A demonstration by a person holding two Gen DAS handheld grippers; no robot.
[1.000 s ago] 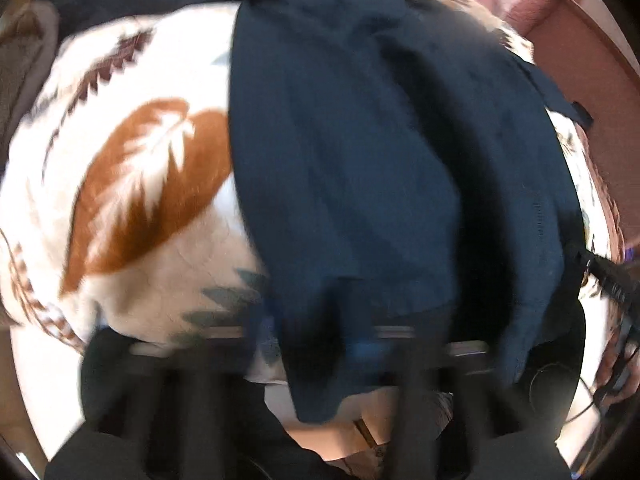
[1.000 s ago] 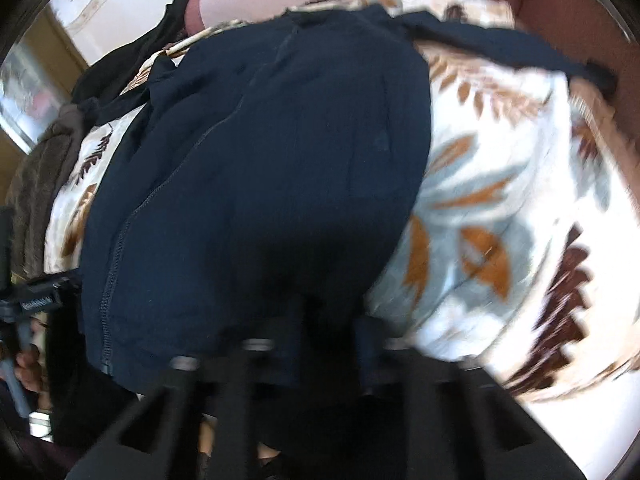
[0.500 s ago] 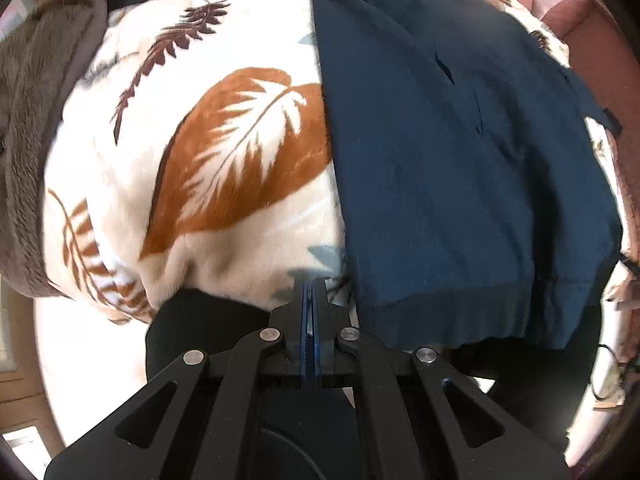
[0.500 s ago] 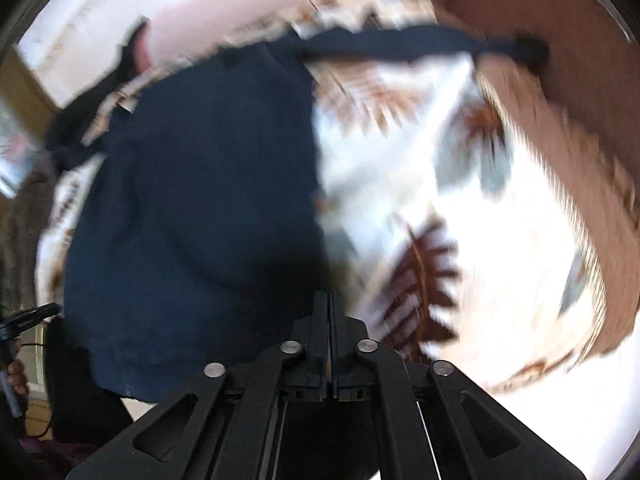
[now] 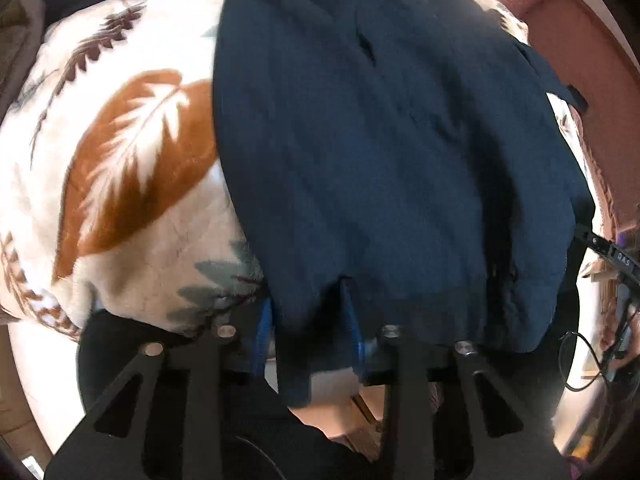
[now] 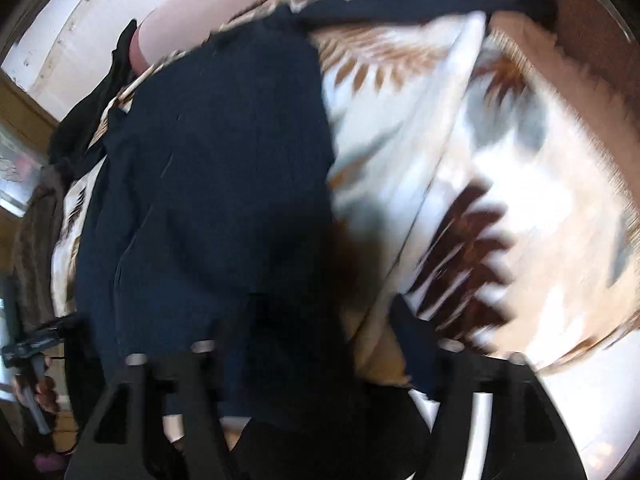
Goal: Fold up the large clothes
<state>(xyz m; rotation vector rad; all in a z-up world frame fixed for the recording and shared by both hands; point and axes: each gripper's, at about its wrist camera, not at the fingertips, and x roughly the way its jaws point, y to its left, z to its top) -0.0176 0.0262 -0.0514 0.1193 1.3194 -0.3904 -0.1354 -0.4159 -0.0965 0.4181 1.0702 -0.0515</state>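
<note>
A dark navy garment (image 5: pixel 380 152) is lying spread across a cream blanket (image 5: pixel 120 160) printed with rust-brown, dark brown and grey-blue leaves, which is covering a bed. The cloth is looking soft and matte, with shallow creases running down its length and a small slit-like pucker near the top; a darker ribbed band is running along its near hem, and in the right wrist view a long seam is showing down the front. One narrow navy strip, a sleeve or tie, is trailing off toward the far corner (image 6: pixel 420 2), ending in a dark cuff. The near hem is hanging over the blanket's edge. The left gripper (image 5: pixel 308 320) is standing with its blue-padded jaws parted, having just been opening, and a fold of the hem is sitting between them; whether the pads are pressing it I cannot tell. The right gripper (image 6: pixel 320 332) has likewise just been opening, its jaws set wide with the garment's hem edge and the blanket edge between them, all blurred. Behind the bed a reddish-brown wall (image 5: pixel 580 20) is showing.
</note>
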